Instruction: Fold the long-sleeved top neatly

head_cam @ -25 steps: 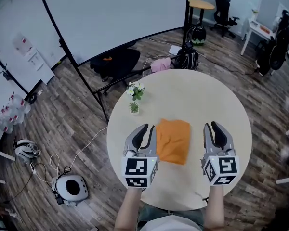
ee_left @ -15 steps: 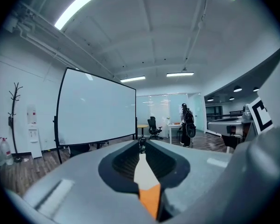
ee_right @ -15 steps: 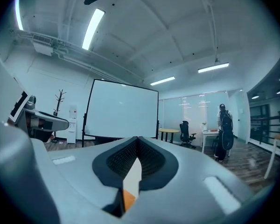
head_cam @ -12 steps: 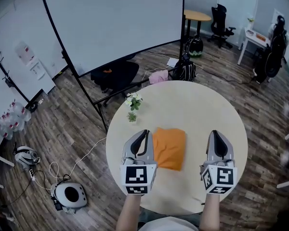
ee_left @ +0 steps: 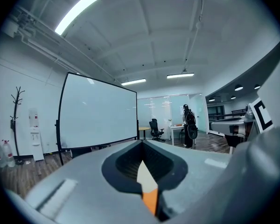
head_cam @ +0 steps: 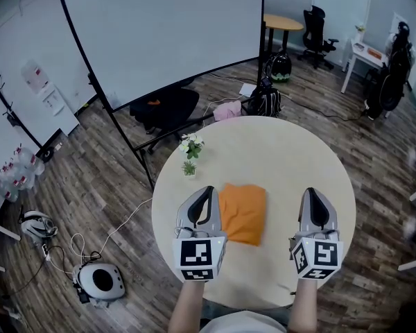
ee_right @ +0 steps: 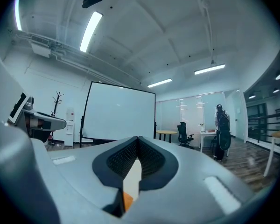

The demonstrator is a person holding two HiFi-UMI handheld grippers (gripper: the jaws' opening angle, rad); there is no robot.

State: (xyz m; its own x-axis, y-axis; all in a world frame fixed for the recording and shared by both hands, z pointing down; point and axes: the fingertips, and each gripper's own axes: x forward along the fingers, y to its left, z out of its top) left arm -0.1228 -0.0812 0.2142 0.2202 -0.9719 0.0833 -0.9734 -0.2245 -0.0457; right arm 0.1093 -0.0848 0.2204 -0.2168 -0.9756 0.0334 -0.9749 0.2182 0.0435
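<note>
My left gripper [head_cam: 206,191] at lower centre, jaws closed on nothing, my right gripper [head_cam: 314,193] likewise pinched empty, folded orange top [head_cam: 242,214] between them on round table [head_cam: 284,151]

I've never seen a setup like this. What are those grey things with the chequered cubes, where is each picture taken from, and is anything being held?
There is no robot here. A person holds a tool in each hand: a hand-held gripper with two jaws and a marker cube at its back. The top-down picture comes from a camera on the person's head. It shows the left hand-held gripper and the right hand-held gripper above a round table. The other two pictures come from cameras riding on each tool, looking along its jaws into the room. On the table lie a folded orange top, between the two tools, and small potted plants near the far left edge. Both pairs of jaws are shut and hold nothing.
</note>
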